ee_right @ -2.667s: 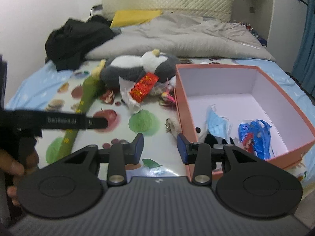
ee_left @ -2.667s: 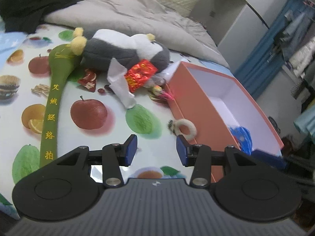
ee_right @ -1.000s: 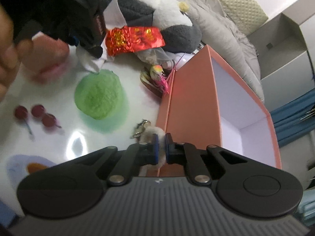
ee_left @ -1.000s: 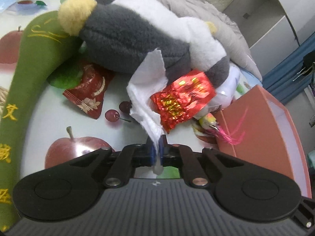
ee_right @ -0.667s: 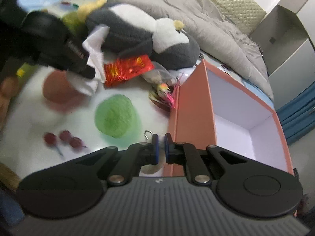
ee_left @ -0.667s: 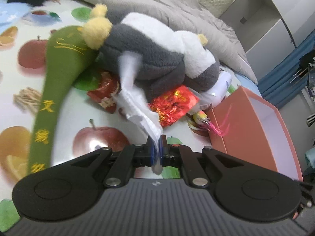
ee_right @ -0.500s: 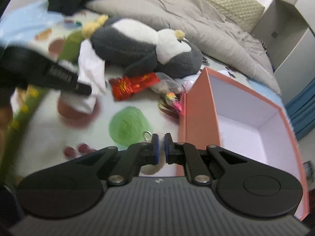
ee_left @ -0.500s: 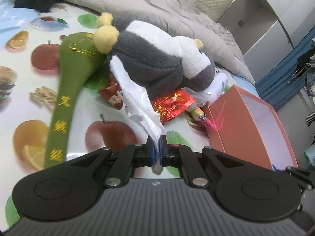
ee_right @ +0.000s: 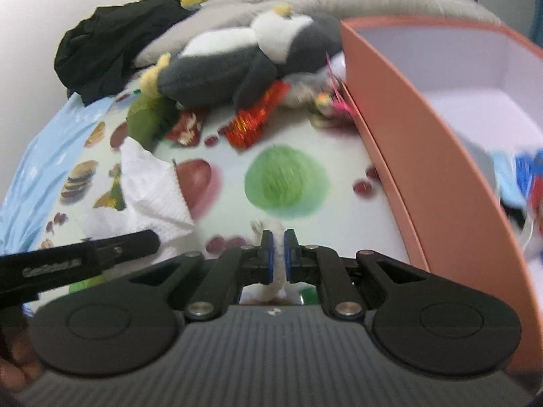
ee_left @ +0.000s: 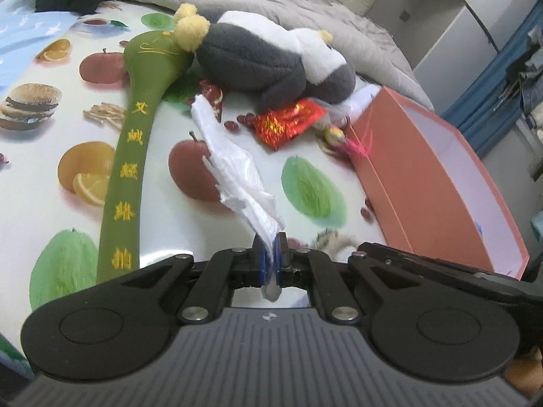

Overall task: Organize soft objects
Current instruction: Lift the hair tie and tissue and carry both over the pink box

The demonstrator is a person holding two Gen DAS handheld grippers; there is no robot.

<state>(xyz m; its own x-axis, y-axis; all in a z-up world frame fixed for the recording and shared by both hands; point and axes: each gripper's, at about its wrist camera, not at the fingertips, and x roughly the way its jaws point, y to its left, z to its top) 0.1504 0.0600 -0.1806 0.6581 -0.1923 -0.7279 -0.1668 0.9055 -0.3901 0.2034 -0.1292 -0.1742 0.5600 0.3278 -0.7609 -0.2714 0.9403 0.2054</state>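
Note:
My left gripper point(ee_left: 270, 249) is shut on a white crumpled tissue point(ee_left: 234, 166) and holds it above the fruit-print cloth point(ee_left: 176, 217). The tissue also shows in the right wrist view point(ee_right: 149, 186), beside the left gripper's finger point(ee_right: 101, 254). My right gripper point(ee_right: 278, 251) is shut on a small white fluffy ring keychain point(ee_right: 275, 273), just left of the orange box point(ee_right: 424, 156). The box point(ee_left: 424, 183) stands open at the right. A grey and white plush toy point(ee_left: 271, 57) lies at the back.
A long green fabric massage stick point(ee_left: 135, 129) lies left of the plush. A red foil packet point(ee_left: 288, 122) and a pink feathered toy point(ee_left: 342, 137) lie near the box. Blue items point(ee_right: 529, 176) lie inside the box. Black clothes point(ee_right: 108, 44) and a grey duvet point(ee_left: 305, 6) lie behind.
Both grippers have pulled back from the plush. The left one has lifted the tissue away from it; the right one has carried the fluffy keychain up beside the box wall.

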